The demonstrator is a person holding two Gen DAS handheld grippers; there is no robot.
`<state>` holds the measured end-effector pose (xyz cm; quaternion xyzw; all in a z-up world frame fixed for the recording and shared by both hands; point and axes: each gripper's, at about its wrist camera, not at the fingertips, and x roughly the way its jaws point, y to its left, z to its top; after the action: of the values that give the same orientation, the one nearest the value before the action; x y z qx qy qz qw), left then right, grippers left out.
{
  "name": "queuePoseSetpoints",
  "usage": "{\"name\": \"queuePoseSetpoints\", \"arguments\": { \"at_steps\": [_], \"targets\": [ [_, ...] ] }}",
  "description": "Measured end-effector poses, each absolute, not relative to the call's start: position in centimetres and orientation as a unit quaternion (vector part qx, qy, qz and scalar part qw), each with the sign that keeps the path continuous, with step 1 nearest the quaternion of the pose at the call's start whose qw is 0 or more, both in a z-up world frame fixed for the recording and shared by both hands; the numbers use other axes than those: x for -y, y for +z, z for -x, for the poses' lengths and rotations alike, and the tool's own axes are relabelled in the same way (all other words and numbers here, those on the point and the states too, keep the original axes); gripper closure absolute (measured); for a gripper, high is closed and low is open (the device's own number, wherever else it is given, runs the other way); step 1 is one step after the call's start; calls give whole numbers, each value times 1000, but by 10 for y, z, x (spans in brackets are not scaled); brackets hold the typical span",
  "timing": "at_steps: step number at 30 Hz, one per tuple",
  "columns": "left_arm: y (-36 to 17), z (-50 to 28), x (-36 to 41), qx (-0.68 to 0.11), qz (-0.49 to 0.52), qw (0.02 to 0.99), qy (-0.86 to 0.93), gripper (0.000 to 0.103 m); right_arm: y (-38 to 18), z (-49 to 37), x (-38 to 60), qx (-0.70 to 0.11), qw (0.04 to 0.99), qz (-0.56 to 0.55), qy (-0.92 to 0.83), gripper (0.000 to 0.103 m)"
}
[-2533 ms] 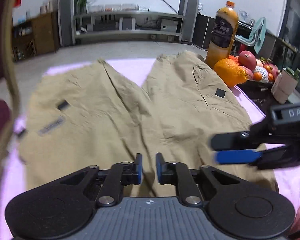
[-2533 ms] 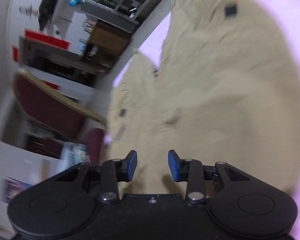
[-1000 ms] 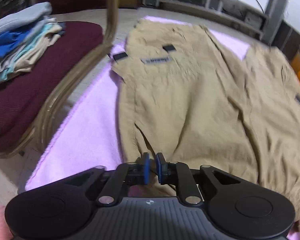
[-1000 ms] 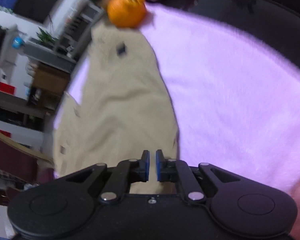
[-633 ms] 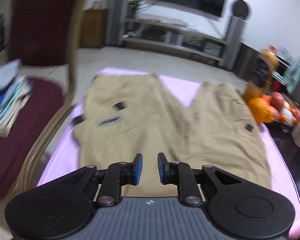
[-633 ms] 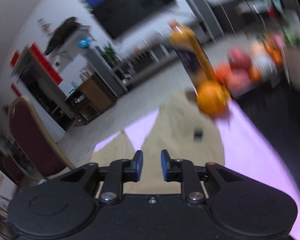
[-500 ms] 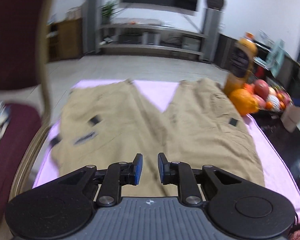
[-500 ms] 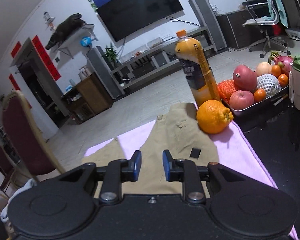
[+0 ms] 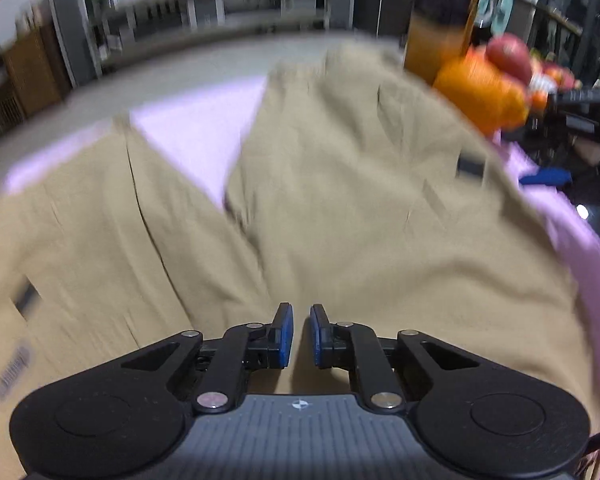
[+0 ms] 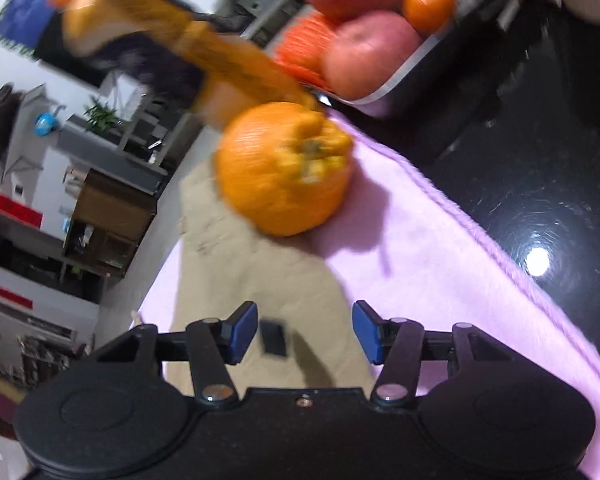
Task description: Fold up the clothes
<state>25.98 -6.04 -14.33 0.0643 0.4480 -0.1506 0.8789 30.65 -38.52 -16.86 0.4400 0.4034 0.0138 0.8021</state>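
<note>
Two tools: one in each hand, both over a pair of tan trousers [image 9: 340, 208] on a pink cloth [image 9: 188, 128].
Left tool [image 9: 299, 334]: blue pads stand a narrow gap apart; the jaws have just been closing a little, with nothing between them. It points down at the trousers near where the two legs meet.
Right tool [image 10: 305, 332]: jaws about half open and have just been opening; nothing is gripped. The edge of one trouser leg and a small black patch [image 10: 274, 338] lie below the gap, apart from the pads.
Right tool, seen from the left camera: at the far right edge, dark body with a blue pad [image 9: 546, 178], beside the outer edge of the right trouser leg.
Trousers: spread flat on the pink cloth, the two legs splayed apart in a V with cloth showing between them; a second dark label [image 9: 24, 296] sits on the left leg.
Bench [image 10: 540, 184]: glossy black top, bare beyond the cloth's right edge.
Orange [image 10: 284, 168]: large, on the cloth just beyond the trouser leg's end, touching or overlapping it.
Juice bottle [image 10: 188, 52]: blurred, behind the orange.
Fruit tray [image 10: 404, 68]: holds apples and small oranges, behind the orange on the bench.
Sharpness: both views are motion-blurred.
</note>
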Motion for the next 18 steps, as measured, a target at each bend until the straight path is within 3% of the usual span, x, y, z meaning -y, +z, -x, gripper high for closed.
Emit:
{"name": "queuePoseSetpoints", "arguments": {
  "at_steps": [6,10,18],
  "targets": [
    [-145,-259,41,-446,-13,878,-176,90,-206,-323,405,-400,746,-524,91,50],
    [-145,-257,40,-446,-5,878,-176,89,-200,-330,397,-363,751,-537,123,50],
    [-144,-252,39,-444,1,878,-178,89,-139,-362,329,-346,829,-414,150,50]
  ]
}}
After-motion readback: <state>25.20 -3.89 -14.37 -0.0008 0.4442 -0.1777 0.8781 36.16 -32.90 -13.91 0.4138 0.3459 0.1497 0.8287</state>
